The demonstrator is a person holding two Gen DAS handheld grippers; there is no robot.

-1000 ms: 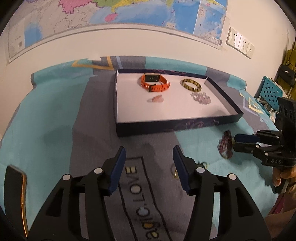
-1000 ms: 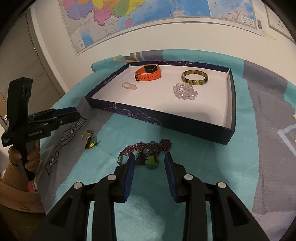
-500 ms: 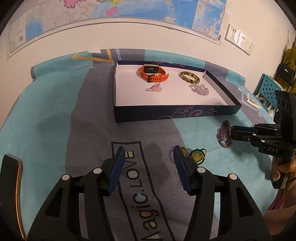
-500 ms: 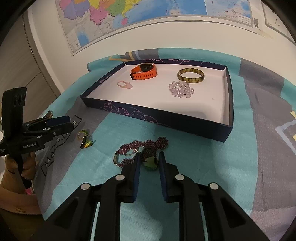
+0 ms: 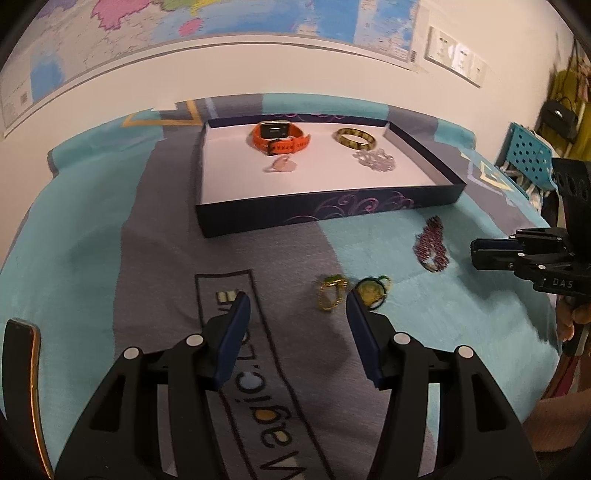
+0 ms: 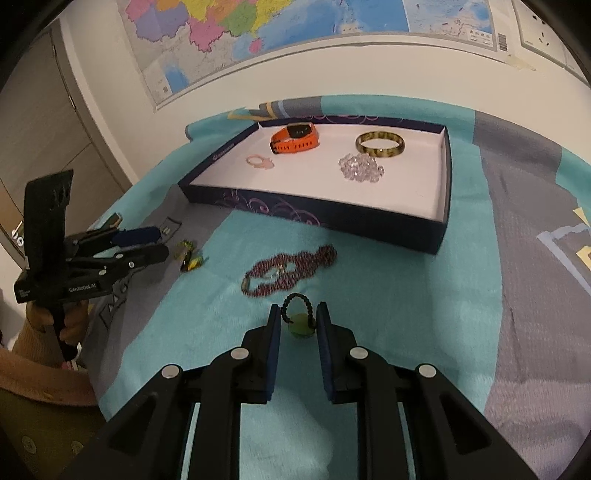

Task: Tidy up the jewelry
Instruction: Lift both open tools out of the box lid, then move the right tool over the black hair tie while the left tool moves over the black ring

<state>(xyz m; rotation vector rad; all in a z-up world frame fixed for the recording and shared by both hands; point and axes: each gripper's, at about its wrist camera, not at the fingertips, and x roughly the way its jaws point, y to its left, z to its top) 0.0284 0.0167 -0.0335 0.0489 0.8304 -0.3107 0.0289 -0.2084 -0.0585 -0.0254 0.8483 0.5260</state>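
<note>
A dark blue tray (image 6: 314,218) (image 5: 332,210) holds an orange watch (image 6: 295,138), a green-brown bangle (image 6: 380,144), a clear bead bracelet (image 6: 361,168) and a pink ring (image 6: 260,161). My right gripper (image 6: 298,321) is shut on a green pendant with a black cord loop (image 6: 300,323), lifted above the cloth. A maroon bead necklace (image 6: 291,271) (image 5: 431,243) lies in front of the tray. My left gripper (image 5: 295,314) is open, just short of a gold ring (image 5: 330,293) and a green ring (image 5: 371,291).
A teal and grey cloth (image 6: 406,295) covers the table. A wall with a map (image 6: 295,29) stands behind. A blue perforated object (image 5: 532,155) sits past the table's right edge. The right gripper also shows in the left wrist view (image 5: 480,254).
My right gripper closed on the green pendant and lifted it off the necklace. My left gripper pulled back and tilted, bringing the gold and green rings into view near its right finger.
</note>
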